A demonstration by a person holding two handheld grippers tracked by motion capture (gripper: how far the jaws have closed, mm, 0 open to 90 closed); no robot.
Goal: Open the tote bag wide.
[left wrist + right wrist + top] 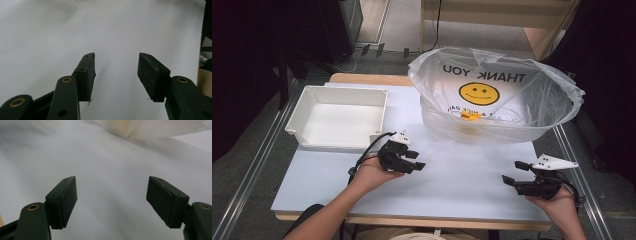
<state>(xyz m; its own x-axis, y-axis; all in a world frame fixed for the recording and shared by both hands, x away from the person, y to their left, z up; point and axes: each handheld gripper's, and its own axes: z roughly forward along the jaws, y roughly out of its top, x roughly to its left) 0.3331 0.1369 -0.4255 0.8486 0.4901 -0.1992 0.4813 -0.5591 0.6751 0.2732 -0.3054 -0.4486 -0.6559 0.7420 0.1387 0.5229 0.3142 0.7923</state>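
Hovering over the smooth white tabletop (462, 165), my left gripper (416, 161) and right gripper (514, 173) gape empty, near the crinkly clear bag (492, 90) lining the basin beyond. Each gripper view shows matte black jaws parted wide over bare tabletop.

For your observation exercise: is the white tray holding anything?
No, in the high view the white tray shows only its bare white floor and walls.
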